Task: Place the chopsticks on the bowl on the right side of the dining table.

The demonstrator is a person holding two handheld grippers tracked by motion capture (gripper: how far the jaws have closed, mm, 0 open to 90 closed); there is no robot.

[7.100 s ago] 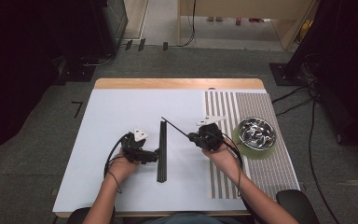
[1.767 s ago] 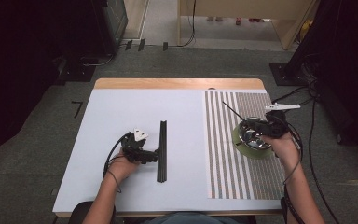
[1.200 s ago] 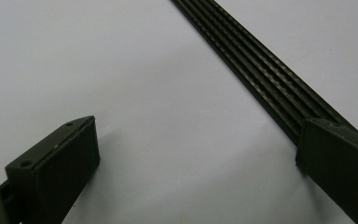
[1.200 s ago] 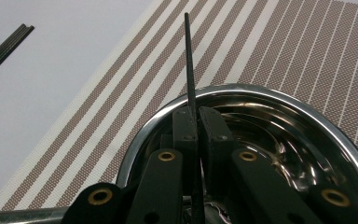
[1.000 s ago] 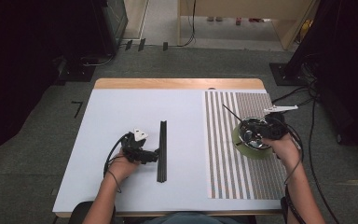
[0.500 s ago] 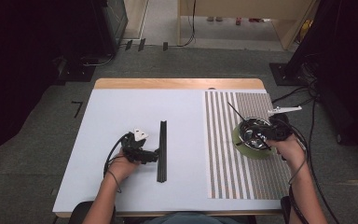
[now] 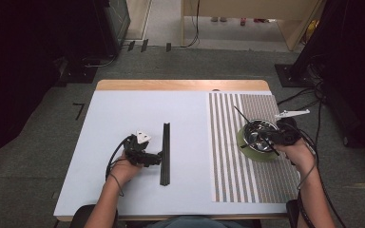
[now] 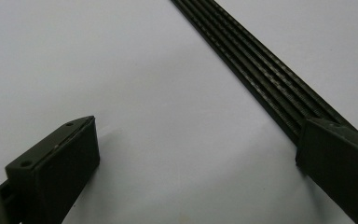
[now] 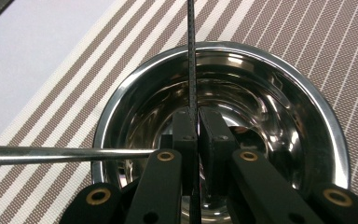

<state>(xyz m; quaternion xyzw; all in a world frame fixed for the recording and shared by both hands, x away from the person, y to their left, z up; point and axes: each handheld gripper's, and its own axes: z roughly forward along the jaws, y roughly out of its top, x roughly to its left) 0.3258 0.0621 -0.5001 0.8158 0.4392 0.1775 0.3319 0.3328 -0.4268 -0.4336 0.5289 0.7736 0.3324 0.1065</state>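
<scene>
A flat bundle of thin black sticks (image 7: 165,152) (image 8: 261,79) lies lengthwise on the pale table. My left gripper (image 7: 148,156) (image 8: 196,163) rests just left of the bundle and is open, with one jaw touching the bundle's near end. At the right, a steel bowl (image 7: 252,130) (image 9: 307,93) with a green base stands on a striped mat (image 7: 228,156). My right gripper (image 7: 272,138) (image 9: 195,126) hovers inside the bowl, shut on one thin black stick (image 7: 240,114) (image 9: 192,70) that points away past the far rim.
A thin silver rod (image 9: 65,155) crosses the bowl's left rim in the right gripper view. The wooden table edge (image 7: 180,85) runs along the far side. Cables and dark equipment stand on the floor beyond.
My right gripper has carried one black stick from the table's middle to the bowl. In the last second it shifted only slightly. The left gripper has stayed put.
</scene>
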